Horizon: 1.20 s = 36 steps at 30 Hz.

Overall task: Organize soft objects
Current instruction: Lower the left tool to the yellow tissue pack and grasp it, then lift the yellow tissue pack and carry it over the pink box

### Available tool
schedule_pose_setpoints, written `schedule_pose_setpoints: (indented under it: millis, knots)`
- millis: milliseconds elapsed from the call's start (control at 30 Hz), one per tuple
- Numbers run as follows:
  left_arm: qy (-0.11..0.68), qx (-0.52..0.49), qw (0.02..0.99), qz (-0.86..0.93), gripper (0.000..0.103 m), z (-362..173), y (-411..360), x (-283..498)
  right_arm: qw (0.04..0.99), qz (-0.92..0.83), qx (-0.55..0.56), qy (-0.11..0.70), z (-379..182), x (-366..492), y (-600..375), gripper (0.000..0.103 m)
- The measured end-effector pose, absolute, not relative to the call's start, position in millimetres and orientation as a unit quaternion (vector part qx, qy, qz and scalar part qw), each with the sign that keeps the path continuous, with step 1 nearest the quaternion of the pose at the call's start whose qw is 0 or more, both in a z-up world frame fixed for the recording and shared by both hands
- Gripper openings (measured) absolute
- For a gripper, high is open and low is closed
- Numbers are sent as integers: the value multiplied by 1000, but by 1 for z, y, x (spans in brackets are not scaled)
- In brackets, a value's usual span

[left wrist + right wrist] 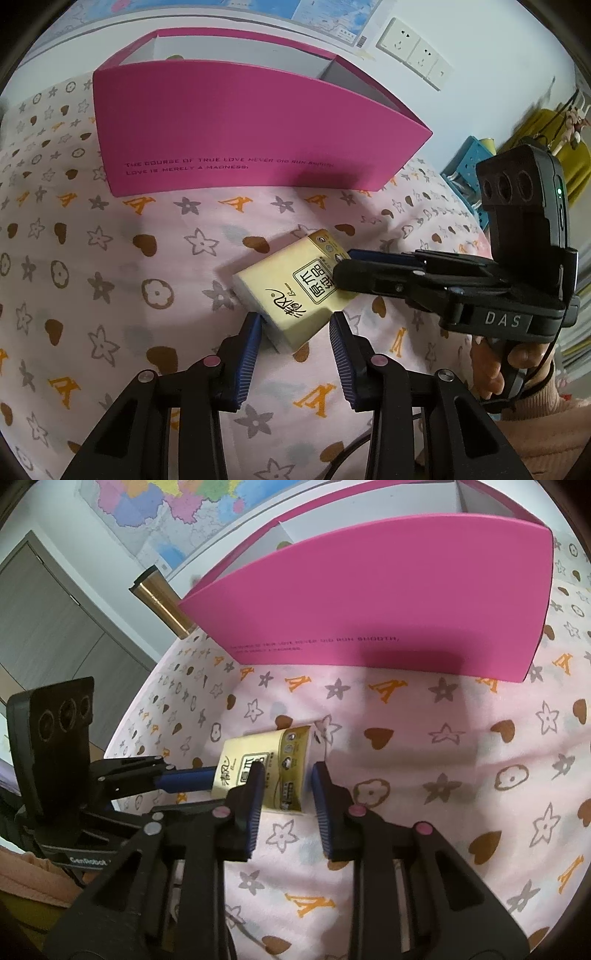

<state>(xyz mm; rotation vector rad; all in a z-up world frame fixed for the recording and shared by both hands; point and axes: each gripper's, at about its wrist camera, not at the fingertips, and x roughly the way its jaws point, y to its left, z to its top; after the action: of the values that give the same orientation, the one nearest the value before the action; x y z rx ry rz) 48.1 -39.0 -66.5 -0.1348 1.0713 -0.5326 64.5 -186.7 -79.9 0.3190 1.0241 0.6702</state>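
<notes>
The left gripper (295,319) reaches down to a small yellow tissue pack (295,291) lying on the pink bed cover (110,258) with stars and hearts. Its two blue pads sit one on each side of the near end of the pack, very close to it. I cannot tell if they press on it.

The right gripper (286,775) comes at the pack (275,771) from the other side. Its jaws are narrow, with the pack's end between them. The left pad touches the pack, but the right pad stands a little apart from it. A hand (506,365) in a pink sleeve holds this gripper.

Behind the pack, well apart from it, stands a big pink box (240,133), open at the top. Far back on the wall hangs a map (177,513).
</notes>
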Motion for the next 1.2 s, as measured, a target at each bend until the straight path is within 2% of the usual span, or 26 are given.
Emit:
schedule_pose_setpoints:
  millis: [1200]
  knots:
    - [462,-40,849,-252,38,-37,-45,43,826,308,146,448,-59,52,-200,30]
